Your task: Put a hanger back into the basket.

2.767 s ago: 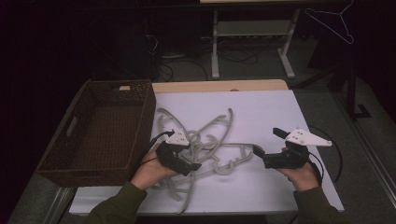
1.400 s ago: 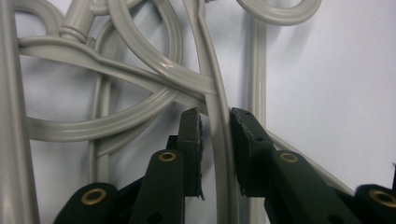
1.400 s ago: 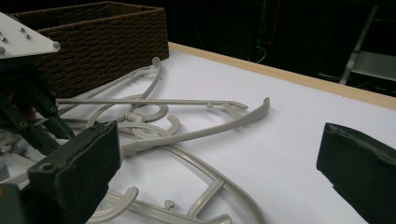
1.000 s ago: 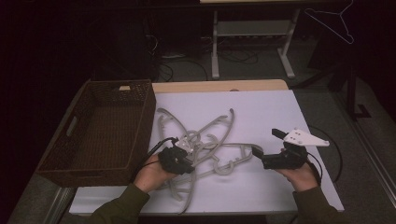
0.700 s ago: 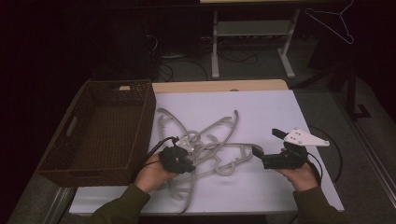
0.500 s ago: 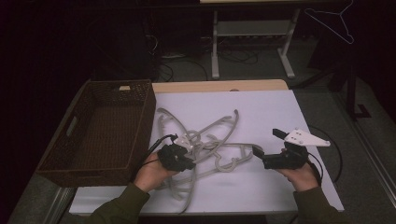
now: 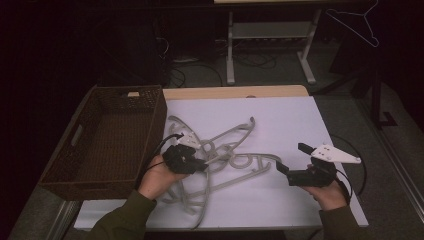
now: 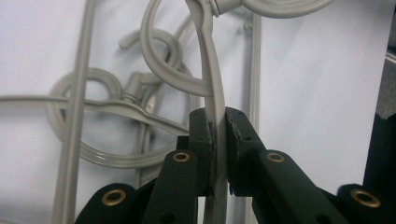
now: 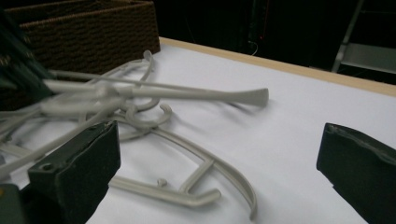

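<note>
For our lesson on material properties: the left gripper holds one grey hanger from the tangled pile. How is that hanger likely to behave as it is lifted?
The grey hanger looks like thin moulded plastic, so probably stiff and light. Its hook loops through others in the pile, so it may drag neighbours along. The left gripper pinches a narrow smooth arm, so it could swivel or slip.

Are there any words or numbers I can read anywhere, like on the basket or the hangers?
No text can be read anywhere in these pictures.
The pale tag on the rim of the wicker basket: too small and blurred to tell if anything is written on it.
The grey hangers: plain, no letters or numbers.
The white table cover: blank.
</note>
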`<action>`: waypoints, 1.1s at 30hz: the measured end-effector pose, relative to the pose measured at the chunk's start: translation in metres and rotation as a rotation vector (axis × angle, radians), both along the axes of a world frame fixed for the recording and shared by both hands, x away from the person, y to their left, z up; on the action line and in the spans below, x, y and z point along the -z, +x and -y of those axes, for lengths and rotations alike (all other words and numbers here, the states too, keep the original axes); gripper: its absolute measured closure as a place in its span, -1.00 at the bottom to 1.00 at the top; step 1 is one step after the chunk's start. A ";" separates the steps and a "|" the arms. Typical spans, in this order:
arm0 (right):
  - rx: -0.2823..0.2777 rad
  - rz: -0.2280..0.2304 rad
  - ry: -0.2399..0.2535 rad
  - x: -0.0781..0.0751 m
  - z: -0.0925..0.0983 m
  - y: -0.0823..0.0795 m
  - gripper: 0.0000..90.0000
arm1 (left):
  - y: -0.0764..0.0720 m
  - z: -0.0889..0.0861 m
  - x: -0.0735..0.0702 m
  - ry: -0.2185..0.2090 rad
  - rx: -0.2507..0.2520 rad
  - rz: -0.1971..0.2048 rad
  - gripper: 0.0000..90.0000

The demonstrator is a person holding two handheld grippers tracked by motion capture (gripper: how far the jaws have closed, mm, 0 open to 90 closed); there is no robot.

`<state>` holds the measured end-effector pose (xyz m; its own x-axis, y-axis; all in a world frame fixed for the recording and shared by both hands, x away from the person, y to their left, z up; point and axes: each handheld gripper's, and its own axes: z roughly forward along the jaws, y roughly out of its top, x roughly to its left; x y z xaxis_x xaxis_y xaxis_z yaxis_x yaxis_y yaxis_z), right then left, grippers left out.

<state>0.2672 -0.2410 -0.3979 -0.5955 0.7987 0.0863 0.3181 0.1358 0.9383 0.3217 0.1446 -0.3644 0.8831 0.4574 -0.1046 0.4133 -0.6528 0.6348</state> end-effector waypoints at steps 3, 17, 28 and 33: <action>0.006 -0.011 -0.002 0.003 0.002 -0.001 -1.00 | 0.003 -0.001 -0.008 -0.025 -0.014 0.004 0.83; -0.003 -0.018 -0.003 0.005 0.000 0.001 -1.00 | 0.015 -0.019 -0.051 -0.103 -0.037 0.028 0.83; -0.007 -0.016 -0.007 0.006 -0.001 0.001 -1.00 | 0.020 -0.043 -0.080 -0.144 -0.056 0.027 0.83; -0.009 -0.015 -0.013 0.006 -0.001 0.001 -1.00 | 0.020 -0.060 -0.089 -0.152 -0.080 0.038 0.83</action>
